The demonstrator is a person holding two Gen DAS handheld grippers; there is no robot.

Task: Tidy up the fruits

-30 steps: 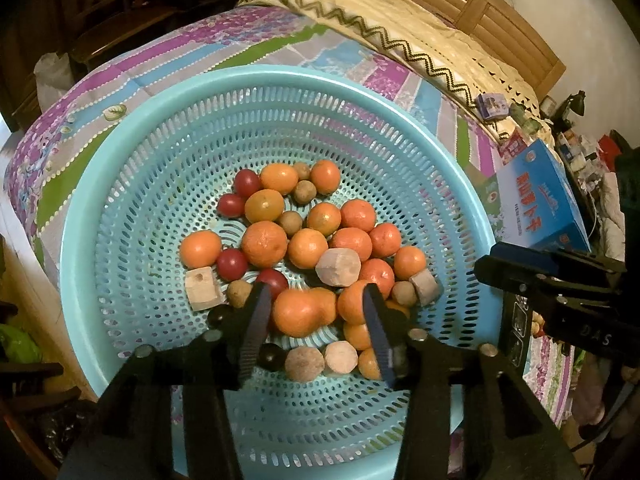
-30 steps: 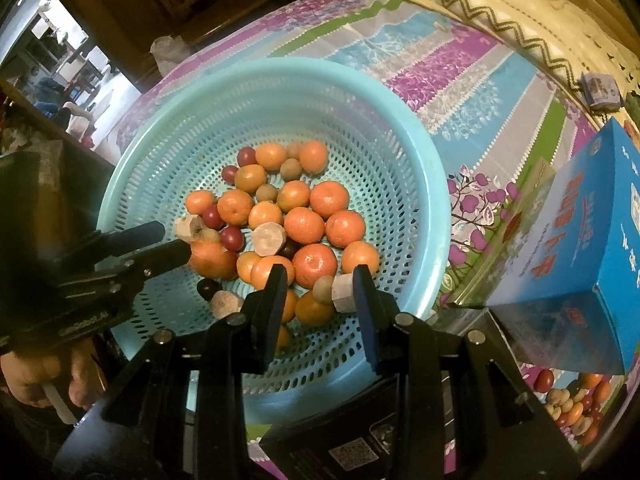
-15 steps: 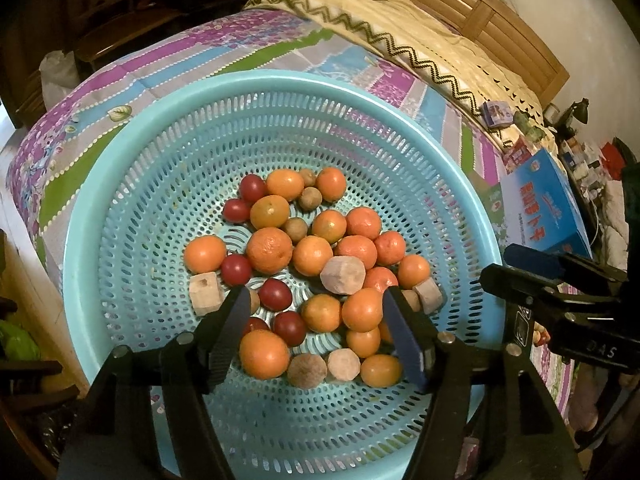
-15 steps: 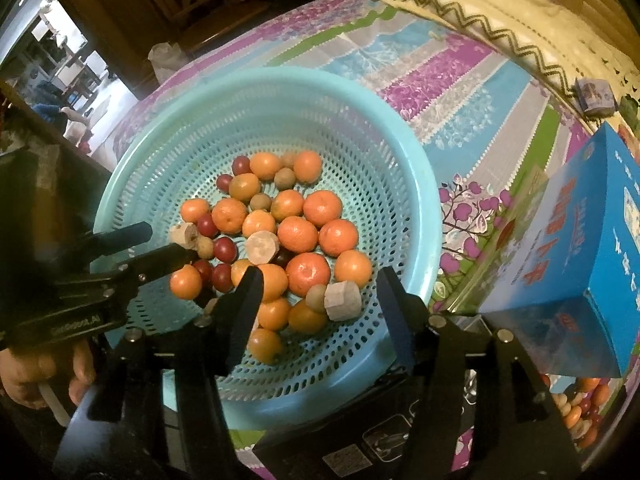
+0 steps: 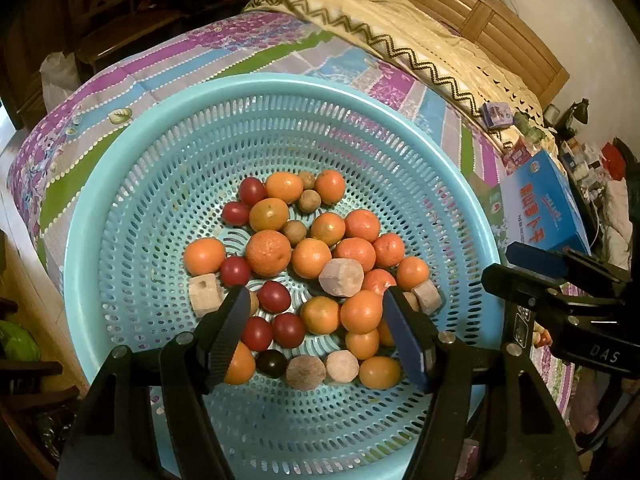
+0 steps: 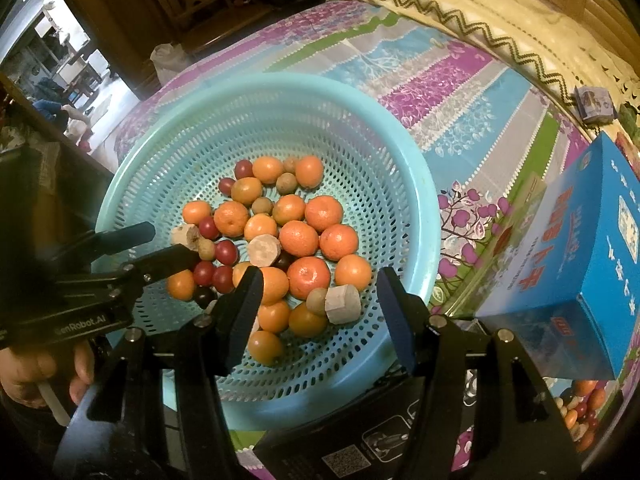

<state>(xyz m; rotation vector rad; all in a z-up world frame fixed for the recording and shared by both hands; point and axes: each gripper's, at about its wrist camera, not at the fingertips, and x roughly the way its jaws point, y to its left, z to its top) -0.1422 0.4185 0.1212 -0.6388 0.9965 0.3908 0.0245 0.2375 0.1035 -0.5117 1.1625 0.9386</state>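
Observation:
A large turquoise perforated basket (image 5: 132, 208) (image 6: 400, 184) stands on a patterned cloth. It holds several orange tangerines (image 5: 268, 253) (image 6: 309, 277), red cherry tomatoes (image 5: 273, 297) (image 6: 226, 252), small brown round fruits (image 5: 309, 201) and pale cut chunks (image 5: 341, 277) (image 6: 342, 304). My left gripper (image 5: 314, 320) is open and empty, above the near side of the fruit pile. My right gripper (image 6: 318, 300) is open and empty, above the basket's near right part. Each gripper shows in the other's view: the right (image 5: 560, 292), the left (image 6: 120, 256).
A blue carton (image 5: 540, 208) (image 6: 580, 256) stands right of the basket. A black device (image 6: 360, 440) lies at the basket's near edge. More fruit (image 6: 580, 408) lies low at the right. A cream blanket (image 5: 400, 28) and a wooden headboard (image 5: 500, 32) are behind.
Both grippers have opened wide and pulled back up from the pile. The tangerine that sat between the left fingers now lies loose at the near left of the pile.

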